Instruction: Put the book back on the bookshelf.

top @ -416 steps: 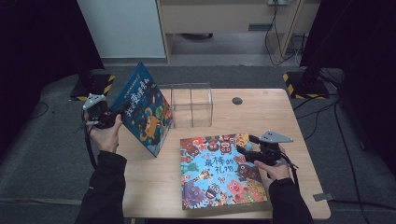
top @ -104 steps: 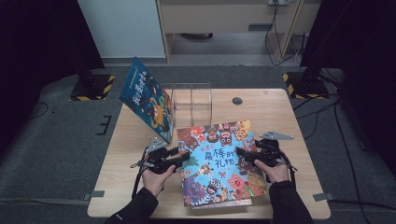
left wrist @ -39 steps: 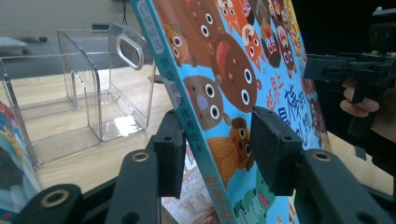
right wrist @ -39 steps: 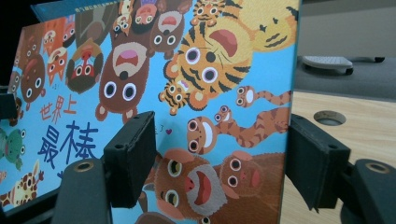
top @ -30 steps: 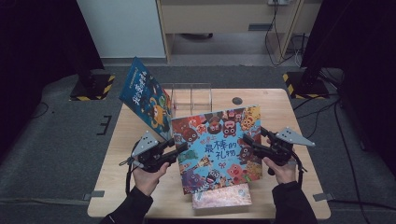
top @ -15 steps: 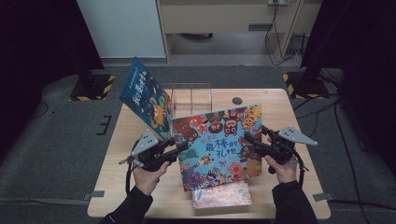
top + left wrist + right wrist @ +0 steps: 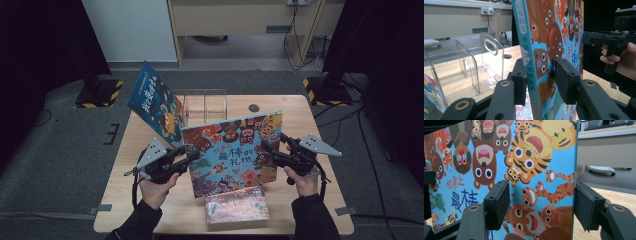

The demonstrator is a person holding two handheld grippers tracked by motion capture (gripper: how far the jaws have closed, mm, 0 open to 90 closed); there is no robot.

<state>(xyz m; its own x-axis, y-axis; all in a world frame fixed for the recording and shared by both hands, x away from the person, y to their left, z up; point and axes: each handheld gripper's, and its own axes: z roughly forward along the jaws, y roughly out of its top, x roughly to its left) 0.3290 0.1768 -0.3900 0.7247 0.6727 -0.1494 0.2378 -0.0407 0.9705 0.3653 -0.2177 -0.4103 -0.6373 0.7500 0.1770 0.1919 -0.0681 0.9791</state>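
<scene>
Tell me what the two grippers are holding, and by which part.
The animal picture book, held upright. The left gripper clamps its spine edge; the right gripper grips the opposite edge.

The picture book (image 7: 232,150) has a glossy, smooth printed card cover. The rack (image 7: 474,65) is clear glossy plastic (light glints along its edges). The table (image 7: 310,200) is pale matt wood. The left gripper (image 7: 540,82) has matt black pads (image 7: 565,80), faintly grainy.
</scene>
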